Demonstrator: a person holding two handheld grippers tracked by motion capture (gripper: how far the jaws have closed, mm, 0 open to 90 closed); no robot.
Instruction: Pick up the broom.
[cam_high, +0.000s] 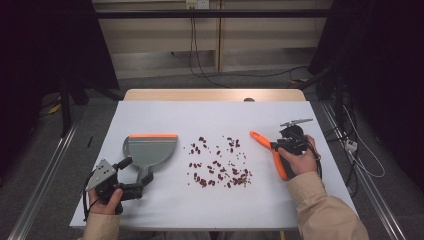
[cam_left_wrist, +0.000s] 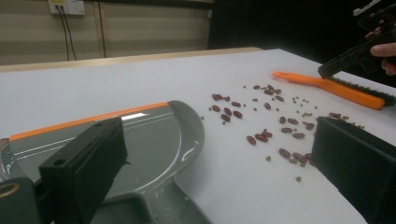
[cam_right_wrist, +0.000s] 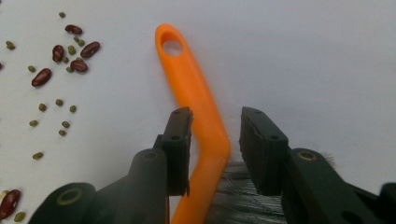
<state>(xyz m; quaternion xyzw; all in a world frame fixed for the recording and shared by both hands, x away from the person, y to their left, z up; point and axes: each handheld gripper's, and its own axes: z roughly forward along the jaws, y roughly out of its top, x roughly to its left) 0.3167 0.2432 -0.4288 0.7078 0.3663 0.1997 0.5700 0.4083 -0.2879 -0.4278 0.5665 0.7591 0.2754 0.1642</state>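
Many beans lie scattered at centre frame on the tabletop; none are swept. Your right hand-held gripper straddles the orange brush, not yet clamped; your left hand-held gripper stands open over the grey dustpan, lower left.

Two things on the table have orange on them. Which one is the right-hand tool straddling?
The brush with the all-orange handle and dark bristles. The right tool has a jaw on each side of its bend. The grey dustpan, orange along its front edge, lies by the left tool.
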